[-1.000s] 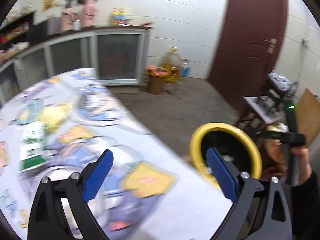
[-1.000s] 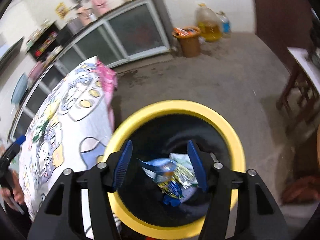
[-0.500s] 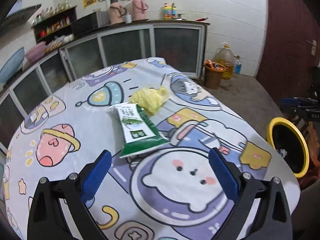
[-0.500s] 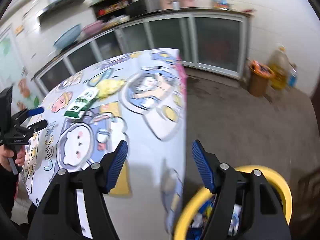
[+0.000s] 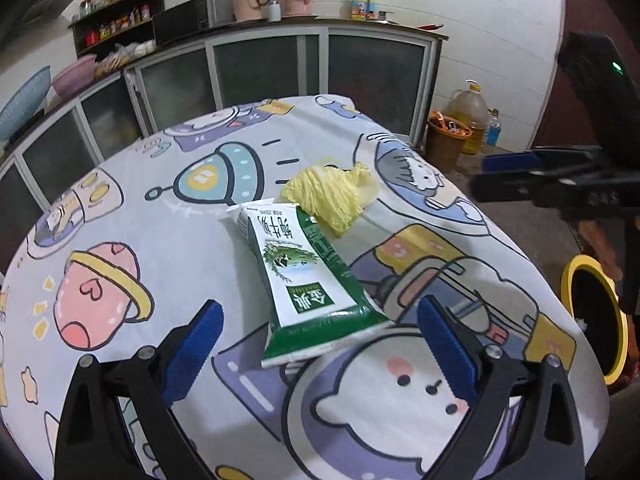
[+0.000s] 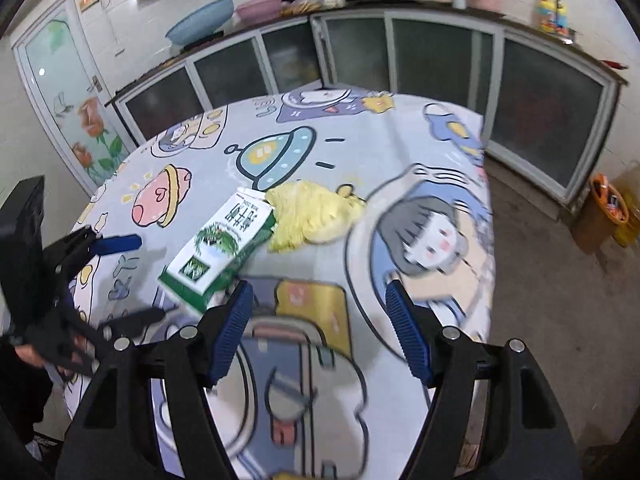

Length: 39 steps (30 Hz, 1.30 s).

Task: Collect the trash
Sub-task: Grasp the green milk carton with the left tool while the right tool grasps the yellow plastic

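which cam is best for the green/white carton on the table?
Left wrist: the green-and-white carton lies sharp and near, centred ahead of the open left gripper, label readable. Right wrist shows it smaller, off to the left, slightly motion-blurred, beside the yellow crumpled wrapper.

Blurred along the near tablecloth [image 6: 304, 392] in the right wrist view; yellow-rimmed bin [image 5: 592, 316] half cut off behind the table edge at right, contents too dark to tell; far shelf jars [image 5: 120, 20] too small to read
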### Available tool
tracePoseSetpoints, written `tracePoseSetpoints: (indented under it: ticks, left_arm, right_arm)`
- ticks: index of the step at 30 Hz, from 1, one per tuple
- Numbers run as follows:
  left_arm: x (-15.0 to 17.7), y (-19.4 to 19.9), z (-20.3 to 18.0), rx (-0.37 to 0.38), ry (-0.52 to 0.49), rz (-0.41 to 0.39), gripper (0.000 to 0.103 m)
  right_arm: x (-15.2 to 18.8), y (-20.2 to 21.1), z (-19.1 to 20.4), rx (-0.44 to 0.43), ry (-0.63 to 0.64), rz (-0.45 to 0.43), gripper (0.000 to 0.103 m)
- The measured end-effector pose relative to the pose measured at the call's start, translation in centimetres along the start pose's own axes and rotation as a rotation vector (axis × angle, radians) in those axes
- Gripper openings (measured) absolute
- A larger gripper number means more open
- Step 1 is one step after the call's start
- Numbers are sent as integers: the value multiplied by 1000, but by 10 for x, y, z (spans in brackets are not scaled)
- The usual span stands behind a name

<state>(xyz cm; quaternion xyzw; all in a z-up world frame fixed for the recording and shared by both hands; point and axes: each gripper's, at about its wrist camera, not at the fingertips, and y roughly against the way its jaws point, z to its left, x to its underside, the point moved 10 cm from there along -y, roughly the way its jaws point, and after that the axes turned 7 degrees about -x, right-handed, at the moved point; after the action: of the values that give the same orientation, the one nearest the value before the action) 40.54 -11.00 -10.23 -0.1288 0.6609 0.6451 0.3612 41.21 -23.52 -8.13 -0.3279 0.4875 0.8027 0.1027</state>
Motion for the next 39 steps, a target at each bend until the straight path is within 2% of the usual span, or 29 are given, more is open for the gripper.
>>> tracePoseSetpoints:
  ticks: [7,19,23,26,27,30,35,36,39]
  left_arm:
    - [-5,-21,4,1,32,28,94]
    - [-5,-61,14,11,72,101,94]
    - [-4,-75,17,33,106,127,94]
    - [-4,-82,17,64,126,139,83]
    - [-3,-84,16,74,129,143,69]
    - [-3,-87,15,66,117,136,68]
    - [-4,-77,17,68,116,117,66]
    - [-4,-74,20,59,120,112,39]
    - [-5,-61,28,97,163,116,34]
  right_arm:
    - [-31,-54,-9,-52,-132,62,66]
    - [-44,-112,-44,-8,-262,132,65]
    - [-38,-124,-49,-8,-298,157,56]
    - [-36,-129,-47,-8,-298,167,44]
    - [-35,-130,-45,-5,-292,173,39]
    - [-34,-133,-49,56,-275,193,7]
    - [-41,-121,-51,6,-318,154,5]
    - [-43,-115,-49,1,-321,137,5]
    - [-47,-102,-40,-7,-314,115,5]
